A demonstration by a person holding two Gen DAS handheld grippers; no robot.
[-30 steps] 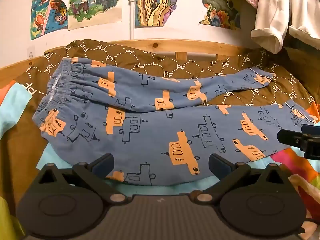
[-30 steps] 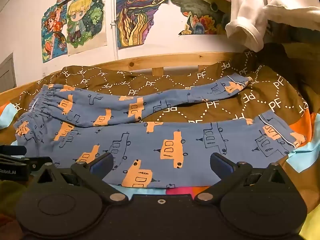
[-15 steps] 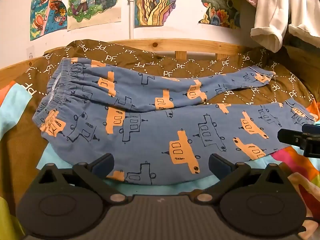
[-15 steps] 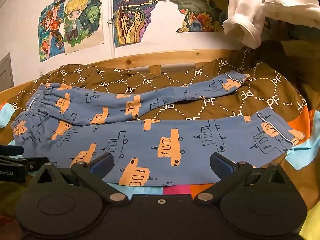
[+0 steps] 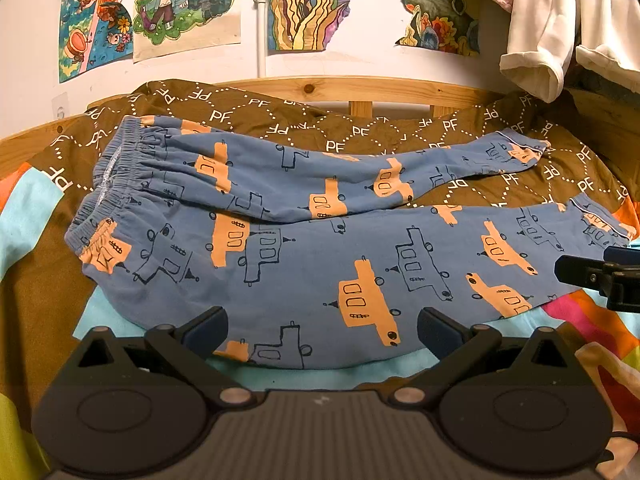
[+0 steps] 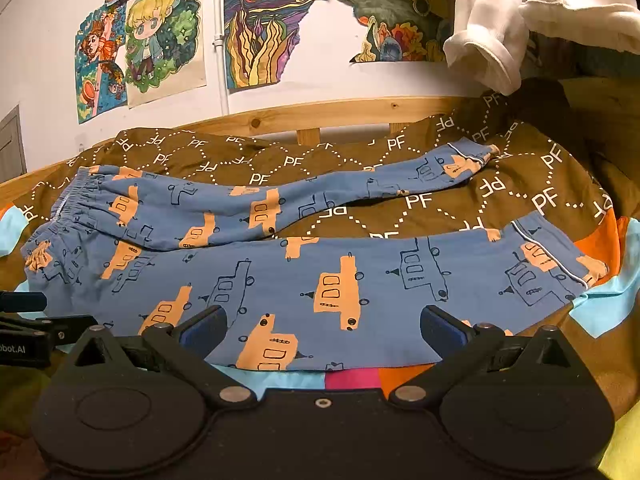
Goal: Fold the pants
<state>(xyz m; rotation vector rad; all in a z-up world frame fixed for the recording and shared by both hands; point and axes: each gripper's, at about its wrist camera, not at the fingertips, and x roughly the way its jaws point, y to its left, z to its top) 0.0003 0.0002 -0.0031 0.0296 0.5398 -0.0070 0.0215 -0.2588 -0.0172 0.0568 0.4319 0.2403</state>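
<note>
Open bedspread (image 5: 460,132) lies clear between spread pants (image 5: 304,264) legs.

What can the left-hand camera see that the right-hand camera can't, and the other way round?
Only the left wrist view shows the right gripper poking in at its right edge. Only the right wrist view shows the left gripper at its left edge, and a pink patch of bedding. Both show the blue pants spread flat on the brown bedspread, with both grippers open.

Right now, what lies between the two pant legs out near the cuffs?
Only the brown blanket shows between the far leg and near leg; the right wrist view shows it best.
</note>
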